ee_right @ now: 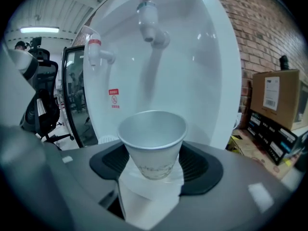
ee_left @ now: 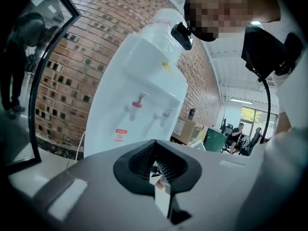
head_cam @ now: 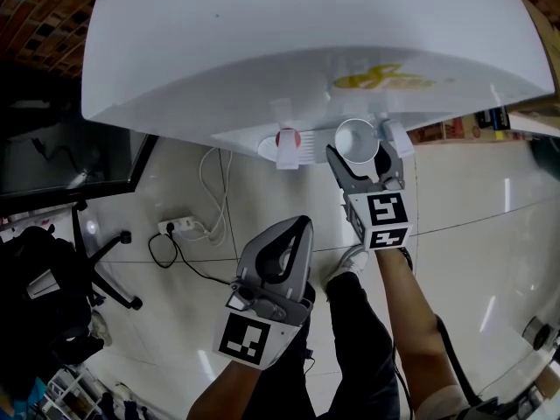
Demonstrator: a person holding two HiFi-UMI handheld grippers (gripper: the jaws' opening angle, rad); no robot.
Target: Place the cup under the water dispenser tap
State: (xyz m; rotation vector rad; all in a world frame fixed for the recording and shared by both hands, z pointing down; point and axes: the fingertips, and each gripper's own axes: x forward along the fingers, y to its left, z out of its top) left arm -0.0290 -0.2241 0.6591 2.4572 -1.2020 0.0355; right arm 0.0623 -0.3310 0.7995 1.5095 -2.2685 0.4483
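While right gripper pinches cup low on its wall, we want light squeeze: thin cup likely crushes easily. Left gripper pressed together, empty, well short of dispenser. Cup upright, below dispenser's white tap, roughly in line. We centre rim under spout, hold level, set down before letting go.

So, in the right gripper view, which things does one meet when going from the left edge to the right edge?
black office chair → white dispenser tap with red cap → white paper cup → brown cardboard box
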